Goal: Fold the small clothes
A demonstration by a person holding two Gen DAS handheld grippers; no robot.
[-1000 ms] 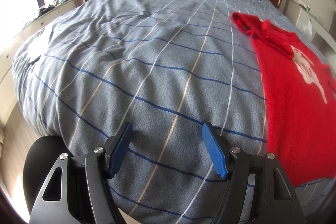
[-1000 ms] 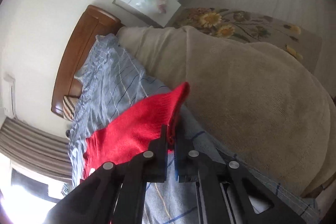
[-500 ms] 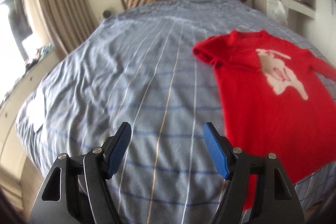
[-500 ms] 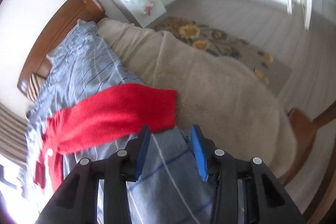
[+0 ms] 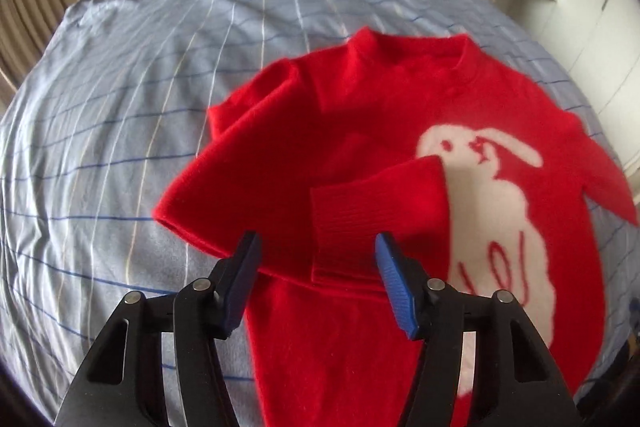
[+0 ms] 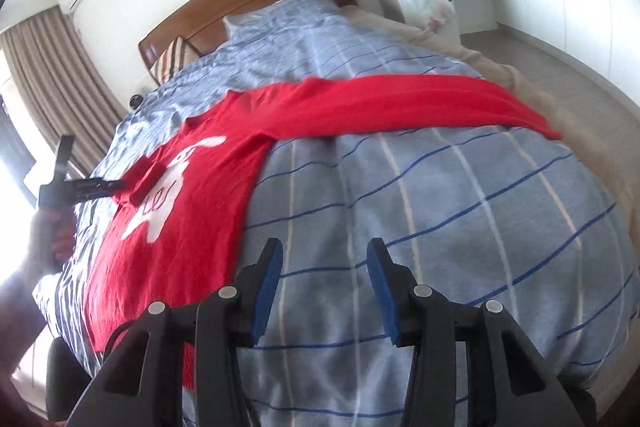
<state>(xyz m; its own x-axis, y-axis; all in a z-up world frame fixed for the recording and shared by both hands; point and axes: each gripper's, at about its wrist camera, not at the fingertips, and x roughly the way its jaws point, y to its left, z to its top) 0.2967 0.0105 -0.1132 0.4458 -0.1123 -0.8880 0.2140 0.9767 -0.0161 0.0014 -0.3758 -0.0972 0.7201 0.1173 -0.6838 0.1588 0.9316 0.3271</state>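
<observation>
Sweater (red) lies flat on bedspread.

Red sweater: hem cut off by bottom edge in left wrist view; folded sleeve covers part of white rabbit print. Left claw blurred and small in right wrist view, jaw state unreadable there

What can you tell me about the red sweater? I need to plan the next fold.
The red sweater is a fuzzy knit with a crew neck, ribbed cuffs and a white rabbit on the chest. It lies face up on the striped blue bedspread. One sleeve is folded in across the chest, its cuff against the rabbit; the other sleeve lies stretched straight out toward the bed's edge. The open left tool hovers at the folded cuff; the open right tool is off the garment.
</observation>
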